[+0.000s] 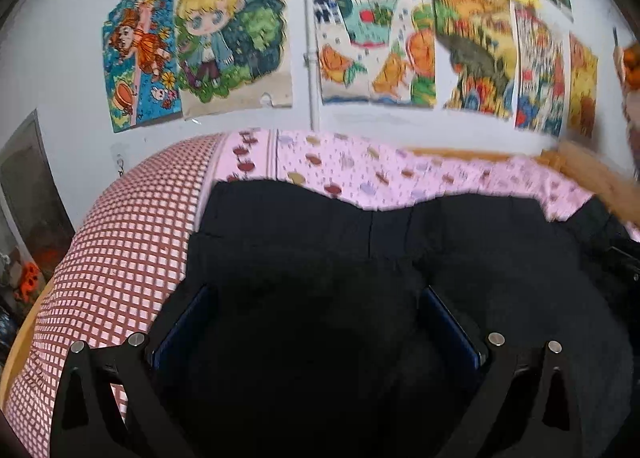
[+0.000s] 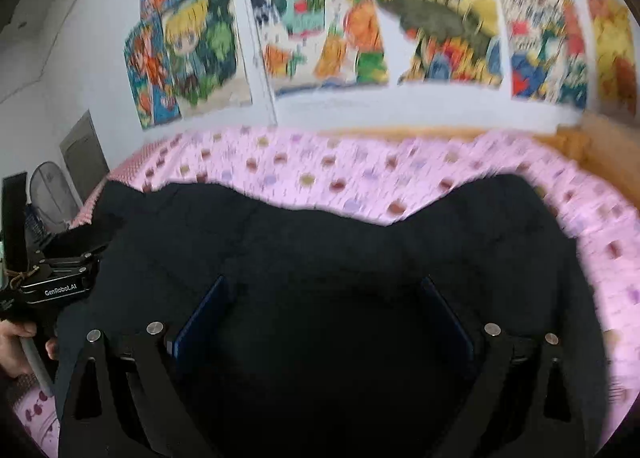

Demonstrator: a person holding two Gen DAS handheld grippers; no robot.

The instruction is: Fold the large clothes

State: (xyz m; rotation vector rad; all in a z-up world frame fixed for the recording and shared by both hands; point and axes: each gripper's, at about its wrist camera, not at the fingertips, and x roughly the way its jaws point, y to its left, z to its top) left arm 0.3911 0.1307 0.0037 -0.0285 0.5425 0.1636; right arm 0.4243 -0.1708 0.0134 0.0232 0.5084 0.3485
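- On the pink bedsheet [image 2: 320,165] lies the black garment [image 2: 320,242], long axis running 9 to 3 o'clock.
- Left gripper [image 1: 316,322] and right gripper [image 2: 320,314] both spread wide over it.

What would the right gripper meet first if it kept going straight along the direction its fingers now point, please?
Most likely the black garment: it fills the space between and ahead of the open right gripper. Beyond its far edge lies the pink patterned sheet, then the wall. Depth is unclear given the blur.
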